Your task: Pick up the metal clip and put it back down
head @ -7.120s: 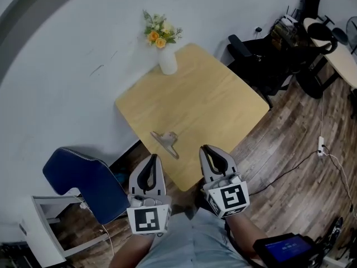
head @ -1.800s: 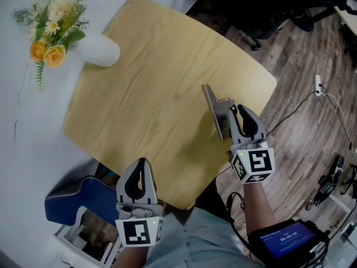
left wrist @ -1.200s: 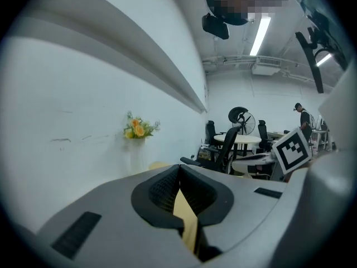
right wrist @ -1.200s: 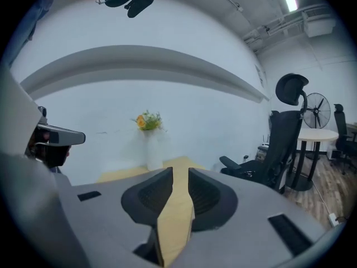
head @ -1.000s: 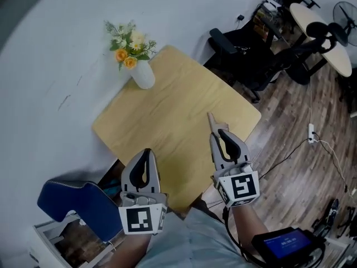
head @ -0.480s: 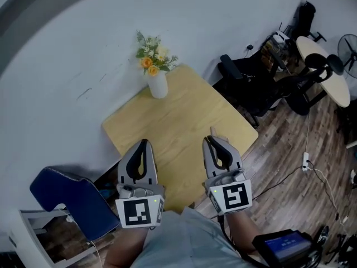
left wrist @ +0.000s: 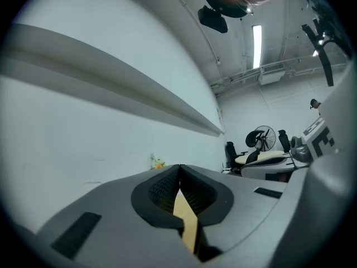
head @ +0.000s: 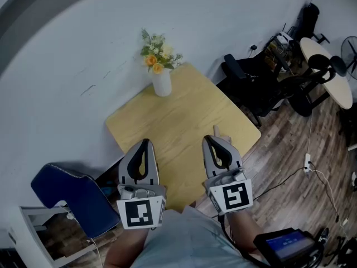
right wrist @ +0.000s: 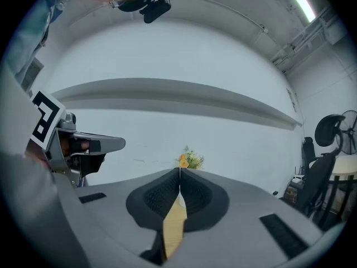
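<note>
1. The grey left gripper [head: 144, 145] is held level above the near edge of the light wooden square table [head: 178, 110]. Its jaws are pressed together with nothing between them.
2. The grey right gripper [head: 210, 140] is alongside it, also level. Its jaws have just been closing and now meet tip to tip, empty.
3. The silver metal clip [head: 215, 131] lies on the table near its right-hand edge, with only its far end showing past the right gripper's tips.
4. A white vase of yellow and orange flowers [head: 162, 82] stands at the table's far corner, by the wall.

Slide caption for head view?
Left gripper and right gripper, shut and empty, over the table's near edge; metal clip lies past the right one; vase at far corner.
</note>
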### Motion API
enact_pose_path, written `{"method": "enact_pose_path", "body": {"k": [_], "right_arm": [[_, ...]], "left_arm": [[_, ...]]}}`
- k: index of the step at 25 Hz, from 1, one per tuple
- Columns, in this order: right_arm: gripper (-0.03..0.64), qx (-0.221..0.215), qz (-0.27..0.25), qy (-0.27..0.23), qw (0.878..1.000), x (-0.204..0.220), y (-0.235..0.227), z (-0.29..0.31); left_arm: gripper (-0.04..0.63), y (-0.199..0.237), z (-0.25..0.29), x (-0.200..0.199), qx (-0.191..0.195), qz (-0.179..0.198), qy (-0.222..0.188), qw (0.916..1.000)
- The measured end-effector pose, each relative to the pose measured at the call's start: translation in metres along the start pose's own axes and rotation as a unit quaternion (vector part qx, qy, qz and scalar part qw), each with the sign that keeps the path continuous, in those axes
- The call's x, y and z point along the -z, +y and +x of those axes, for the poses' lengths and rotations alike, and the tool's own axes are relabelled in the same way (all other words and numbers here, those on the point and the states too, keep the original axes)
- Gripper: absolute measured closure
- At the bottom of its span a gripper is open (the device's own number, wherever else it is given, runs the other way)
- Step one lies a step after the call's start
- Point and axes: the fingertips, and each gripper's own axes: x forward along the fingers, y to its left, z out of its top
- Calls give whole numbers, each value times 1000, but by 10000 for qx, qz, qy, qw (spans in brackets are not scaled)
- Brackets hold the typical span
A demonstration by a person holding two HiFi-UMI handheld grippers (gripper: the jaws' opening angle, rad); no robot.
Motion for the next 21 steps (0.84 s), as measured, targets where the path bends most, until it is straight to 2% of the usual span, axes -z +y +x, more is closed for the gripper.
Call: {"method": "enact_pose_path", "body": {"k": [21], "right_arm": [[569, 18, 65, -81, 9999, 1, 8, 0]], "left_arm": [[577, 4, -6, 7, 39, -9, 67, 10000]]}}
